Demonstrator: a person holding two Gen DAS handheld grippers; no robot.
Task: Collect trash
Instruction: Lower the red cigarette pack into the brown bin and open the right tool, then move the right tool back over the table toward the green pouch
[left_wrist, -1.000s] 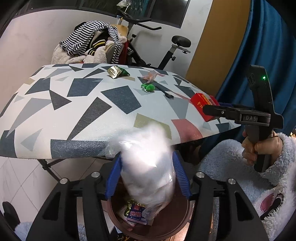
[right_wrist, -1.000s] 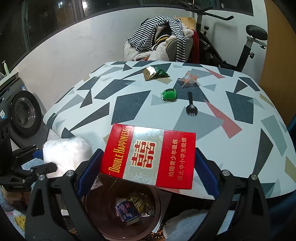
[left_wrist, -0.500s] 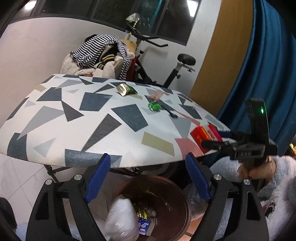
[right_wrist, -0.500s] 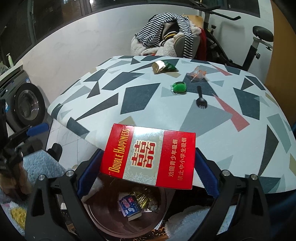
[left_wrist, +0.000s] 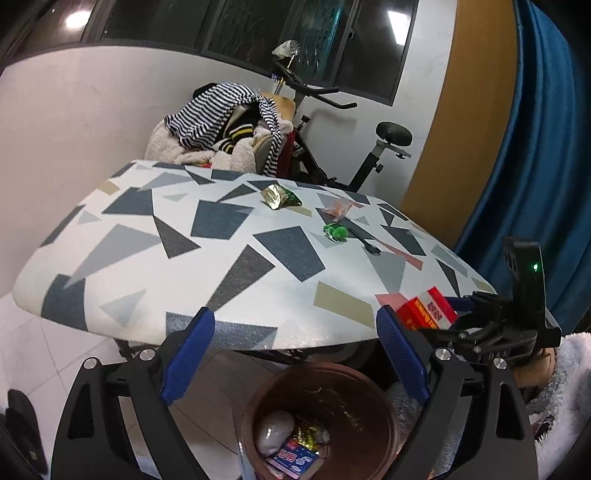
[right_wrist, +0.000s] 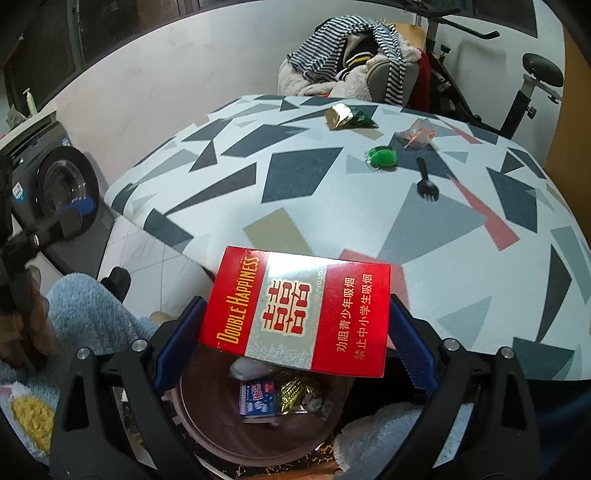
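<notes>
Landmark: round brown plastic bin (left_wrist: 373, 391), standing on the floor below the near edge of the table with the grey, blue and pink triangle-patterned cloth (left_wrist: 221, 258).

Left gripper (left_wrist: 295, 354): blue-padded fingers (left_wrist: 186, 354) spread wide, jaws just been opening, nothing between them; it hangs above the bin's rim.

In the bin: crumpled white plastic wad (left_wrist: 275, 432), blue printed packet (left_wrist: 293, 458), gold foil wrapper (left_wrist: 306, 435).

Right gripper (right_wrist: 295, 345): clamped on a red and silver "Double Happiness" cigarette carton (right_wrist: 295, 314), held flat over the bin's mouth, just off the table edge.

On the table, well beyond the bin: green-gold foil wrapper (left_wrist: 279, 195), clear wrapper with orange bits (left_wrist: 338, 208), green object (left_wrist: 336, 232), black plastic fork (left_wrist: 365, 243).
</notes>
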